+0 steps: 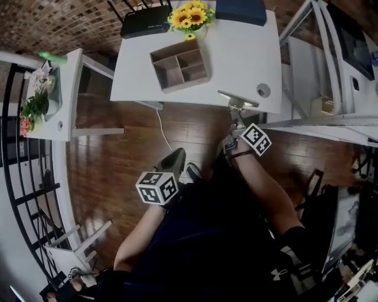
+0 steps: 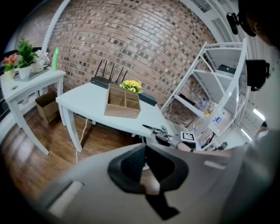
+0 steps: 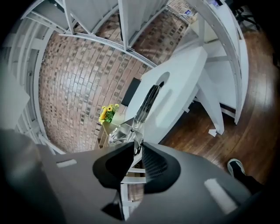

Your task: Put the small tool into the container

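Wood floor (image 1: pixel 118 165) below and brick wall behind, with one white table (image 1: pixel 242 53) and one smaller side table (image 1: pixel 68 112) carrying potted plants.

Right gripper (image 3: pixel 138 146): jaws pinched onto the near end of the small tool (image 3: pixel 146 107), a slim, shiny metal piece. Juts forward over the white table's near edge, apart from the container (image 1: pixel 180 65) and off to its right. Touching the tabletop or not: cannot tell.

Left gripper (image 2: pixel 143 151): jaws closed tip to tip with nothing between, held low over the floor, short of the table.

Counted: two grippers, two marker cubes (image 1: pixel 158 187), one tool, one wooden container with several compartments, one router (image 1: pixel 146 23), one bunch of sunflowers (image 1: pixel 190 16).

Compartment layout plain only from the head view. Pads' hold on the tool plain only in the right gripper view. Side table in the head and left gripper views, outside the right gripper view.
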`<action>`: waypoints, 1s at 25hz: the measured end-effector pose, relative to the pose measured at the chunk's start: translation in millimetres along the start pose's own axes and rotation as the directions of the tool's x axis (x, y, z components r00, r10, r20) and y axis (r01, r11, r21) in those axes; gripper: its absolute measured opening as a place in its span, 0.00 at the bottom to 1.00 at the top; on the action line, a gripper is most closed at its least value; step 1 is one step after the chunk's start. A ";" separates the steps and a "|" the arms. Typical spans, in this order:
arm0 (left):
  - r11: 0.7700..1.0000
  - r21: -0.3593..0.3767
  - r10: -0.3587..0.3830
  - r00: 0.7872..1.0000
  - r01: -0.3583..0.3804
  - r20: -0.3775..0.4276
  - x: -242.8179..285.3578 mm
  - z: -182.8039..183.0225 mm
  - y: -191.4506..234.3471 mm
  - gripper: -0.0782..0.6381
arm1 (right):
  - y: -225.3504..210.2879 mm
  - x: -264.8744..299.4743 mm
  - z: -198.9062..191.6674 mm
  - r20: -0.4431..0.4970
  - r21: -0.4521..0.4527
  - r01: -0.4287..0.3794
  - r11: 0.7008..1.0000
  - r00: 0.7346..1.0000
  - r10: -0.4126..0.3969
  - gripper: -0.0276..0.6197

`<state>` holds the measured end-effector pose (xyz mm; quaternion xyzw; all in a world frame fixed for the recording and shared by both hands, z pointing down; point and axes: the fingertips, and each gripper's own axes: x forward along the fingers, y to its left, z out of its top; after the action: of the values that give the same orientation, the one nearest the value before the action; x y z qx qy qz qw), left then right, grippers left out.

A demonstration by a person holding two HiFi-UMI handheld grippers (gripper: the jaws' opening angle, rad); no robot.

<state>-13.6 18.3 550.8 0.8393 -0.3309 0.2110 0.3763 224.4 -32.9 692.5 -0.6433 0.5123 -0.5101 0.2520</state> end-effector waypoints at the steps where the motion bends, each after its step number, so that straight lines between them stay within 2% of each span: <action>1: 1.000 -0.001 -0.009 1.000 0.009 0.004 2.5 1.9 -2.2 0.11 | 4.6 -4.7 3.3 -0.003 -0.022 -0.008 1.000 1.000 0.008 0.13; 4: 0.999 -0.002 -0.035 0.999 0.035 0.023 10.1 8.9 -9.0 0.11 | 20.0 -17.2 18.0 -0.013 -0.101 -0.047 0.994 0.999 0.046 0.08; 8: 0.998 -0.021 -0.053 0.998 0.054 0.040 15.9 15.6 -11.9 0.11 | 38.7 -27.9 37.2 -0.039 -0.168 -0.095 0.981 0.995 0.090 0.07; 10: 0.998 -0.032 -0.051 0.998 0.052 0.048 17.1 18.2 -10.9 0.11 | 49.0 -30.4 44.4 -0.059 -0.133 -0.133 0.982 0.990 0.126 0.07; 13: 0.998 -0.044 -0.037 0.997 0.040 0.062 19.3 23.3 -8.2 0.11 | 78.7 -30.3 49.9 -0.104 -0.032 -0.222 0.975 0.971 0.217 0.07; 16: 0.998 -0.054 -0.019 0.997 0.023 0.074 21.9 29.8 -4.8 0.11 | 110.7 -23.6 51.0 -0.150 0.032 -0.250 0.968 0.956 0.252 0.07; 17: 0.998 -0.056 -0.011 0.997 0.015 0.081 22.5 32.8 -4.0 0.11 | 126.2 -17.4 53.1 -0.172 0.013 -0.288 0.957 0.943 0.286 0.07; 20: 0.997 -0.072 0.031 0.993 -0.023 0.114 20.6 42.1 1.0 0.11 | 177.8 8.0 59.1 -0.254 -0.077 -0.427 0.901 0.882 0.396 0.07; 25: 0.987 -0.132 0.116 0.979 -0.094 0.167 10.3 50.1 14.0 0.11 | 219.6 50.1 63.2 -0.353 -0.171 -0.465 0.869 0.852 0.387 0.07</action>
<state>-11.2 -31.5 532.4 0.8109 -0.4190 0.1356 0.3855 191.6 -167.8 504.2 -0.4518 0.7357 -0.4658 0.1939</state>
